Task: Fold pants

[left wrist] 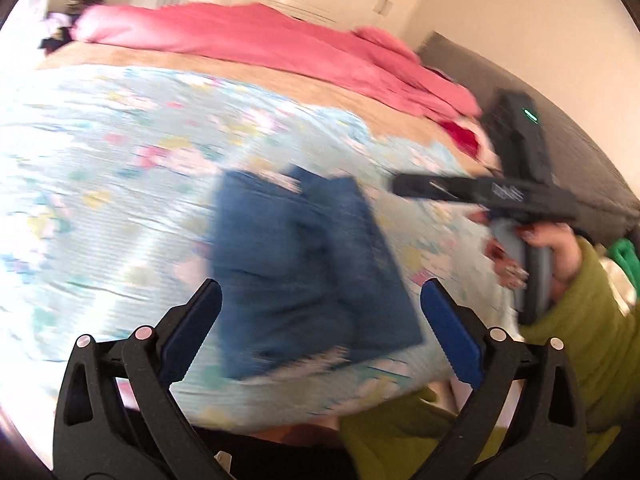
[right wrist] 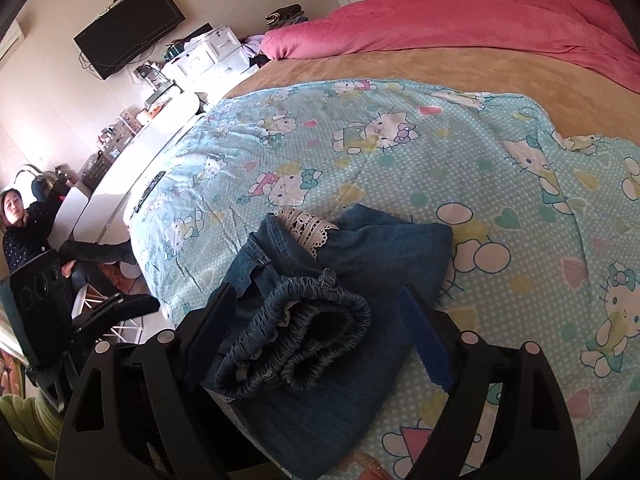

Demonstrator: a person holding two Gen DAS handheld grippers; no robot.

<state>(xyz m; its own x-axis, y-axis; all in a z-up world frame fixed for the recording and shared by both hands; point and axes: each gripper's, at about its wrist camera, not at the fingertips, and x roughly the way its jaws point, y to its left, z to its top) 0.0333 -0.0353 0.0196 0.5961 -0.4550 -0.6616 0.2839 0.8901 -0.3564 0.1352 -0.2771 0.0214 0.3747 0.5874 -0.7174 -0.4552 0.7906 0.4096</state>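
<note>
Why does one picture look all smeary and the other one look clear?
Left wrist view: motion blur smears the folded jeans and the cartoon sheet, and bright light washes out its left side. Right wrist view: sharp, so the jeans' elastic waistband and lace trim show clearly. Both views bulge at the edges from the fisheye lens.

Open sheet (right wrist: 400,152) around folded pants (right wrist: 320,320)

Motion blur smears the left wrist view's folded pants (left wrist: 308,268) and patterned sheet (left wrist: 120,184).
</note>
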